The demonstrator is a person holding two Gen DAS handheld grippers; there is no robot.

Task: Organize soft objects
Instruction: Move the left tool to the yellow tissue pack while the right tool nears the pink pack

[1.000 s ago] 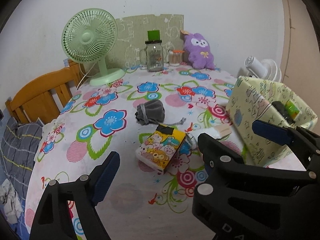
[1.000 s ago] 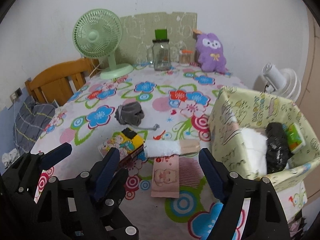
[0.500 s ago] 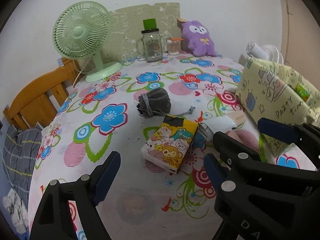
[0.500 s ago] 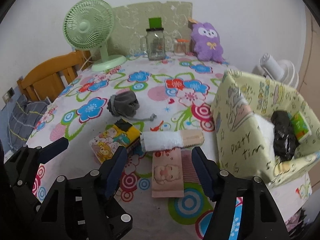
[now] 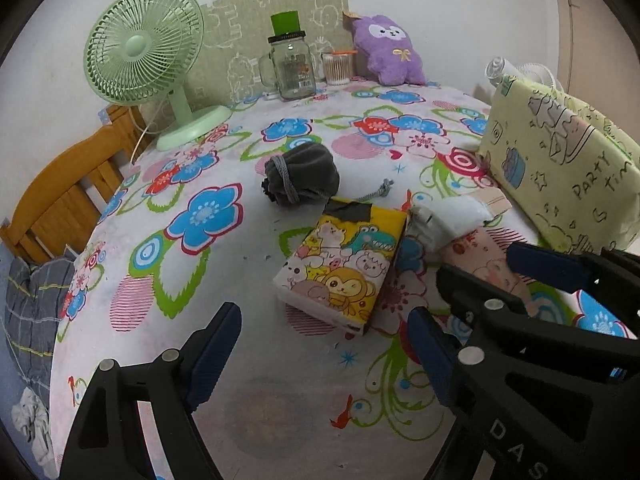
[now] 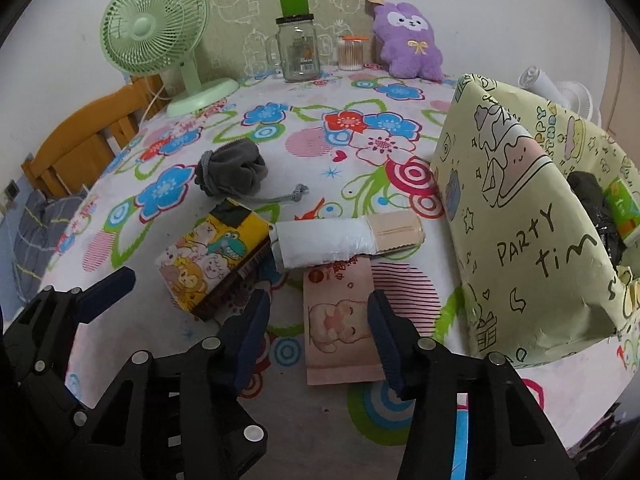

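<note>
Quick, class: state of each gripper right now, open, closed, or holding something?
Left gripper: jaws open, holding nothing.
Right gripper: jaws open, holding nothing, either side of the pink packet.

The yellow-green paper-covered box [image 6: 516, 240] carries hand-drawn black lettering "PARTY tim" on its near wall, with a loose "G" below it; smaller lettering near its upper rim is too small to make out; the gripper body [image 5: 516, 450] beside the box shows raised letters "DAS"; print on the pink packet [image 6: 340, 320] before the box is unreadable.
</note>
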